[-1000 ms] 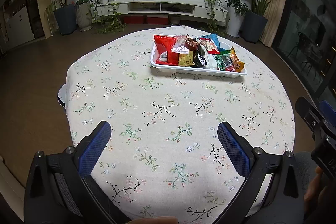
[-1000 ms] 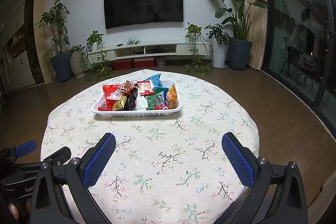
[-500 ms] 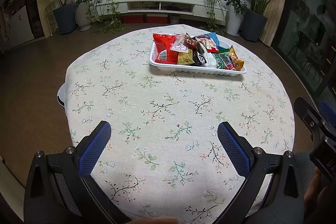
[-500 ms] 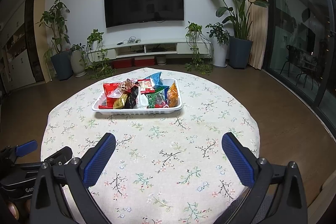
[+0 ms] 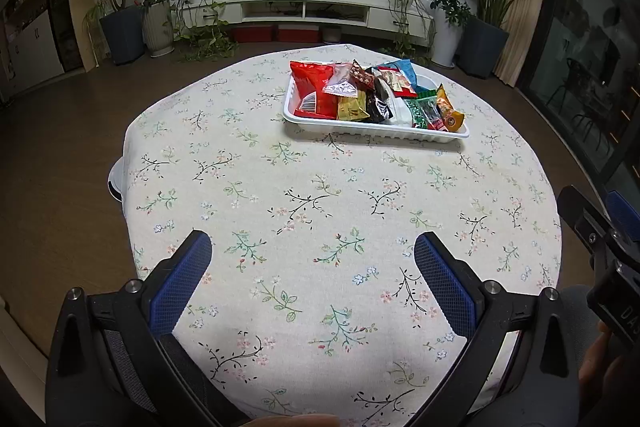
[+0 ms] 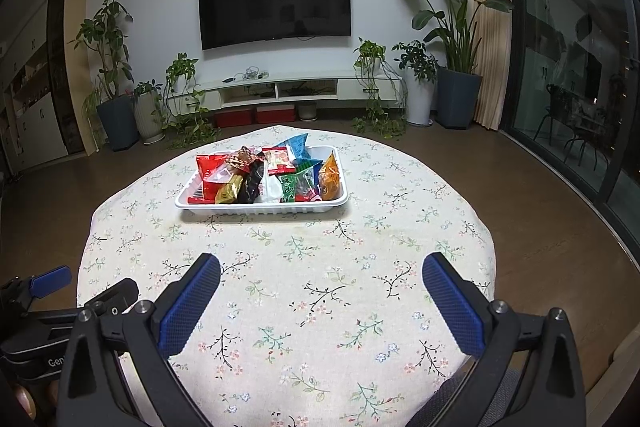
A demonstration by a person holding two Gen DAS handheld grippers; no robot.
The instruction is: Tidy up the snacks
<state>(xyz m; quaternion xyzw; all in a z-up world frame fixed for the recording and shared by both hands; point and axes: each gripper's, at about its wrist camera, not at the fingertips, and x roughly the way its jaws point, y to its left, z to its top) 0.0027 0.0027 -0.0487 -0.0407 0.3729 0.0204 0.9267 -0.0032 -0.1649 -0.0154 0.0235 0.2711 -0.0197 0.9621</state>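
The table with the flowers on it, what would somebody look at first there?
Probably the white tray heaped with bright snack packets, far across the round table; the red bag at its left end stands out most. Near the camera, the left gripper and right gripper hang open and empty.

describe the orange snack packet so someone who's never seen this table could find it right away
On the round table with the floral cloth sits one white tray heaped with snack packets. Go to the tray's right end: the orange packet leans against that side wall, beside the green packet. It is the only orange one there.
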